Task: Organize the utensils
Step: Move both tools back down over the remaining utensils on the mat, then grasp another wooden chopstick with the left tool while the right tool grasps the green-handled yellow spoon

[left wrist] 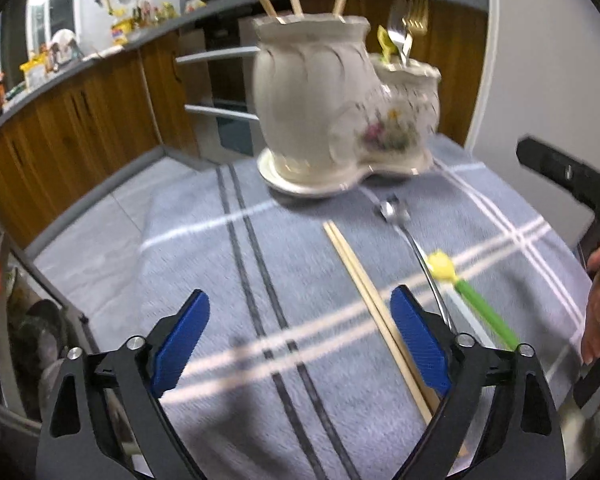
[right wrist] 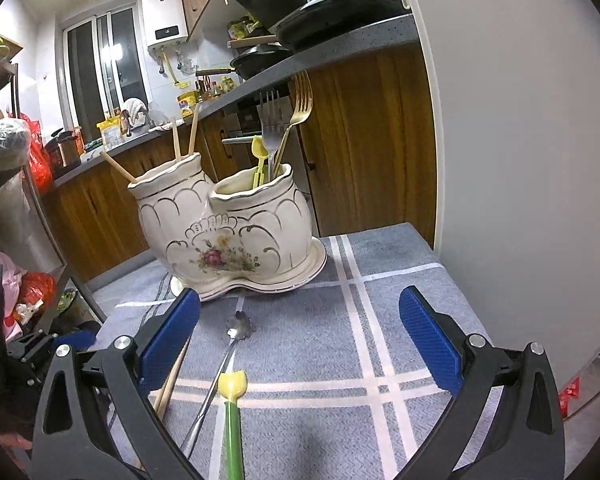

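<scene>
Both tongs hang released over the cloth-covered tabletop [right wrist: 388, 280], neither grasping anything. The left tongs [left wrist: 300, 344] sit just left of a pair of wooden chopsticks [left wrist: 356, 276], whose near ends run under the right blue pad. The right tongs [right wrist: 300, 340] straddle a metal spoon [right wrist: 220, 364] and a green-stemmed pick with a yellow tulip head [right wrist: 232, 386] — both lying lengthwise, near ends toward the camera.

At the far end stands the ceramic two-cup holder [right wrist: 228, 224]: its left cup already carries chopsticks, its right cup forks and a yellow utensil. So the loose chopsticks likely belong in the left cup, the spoon and pick in the right.

To do it well, I would centre the left tongs over the chopsticks, close across both sticks together near their middle, then lift and tip them upright before lowering.

The spoon lies just beside the chopsticks, and the pick touches or crosses the spoon's handle — a wide grab may drag a neighbour. The sticks already standing in the cup crowd its mouth. The left view is blurred, so fine spacing there is uncertain.
</scene>
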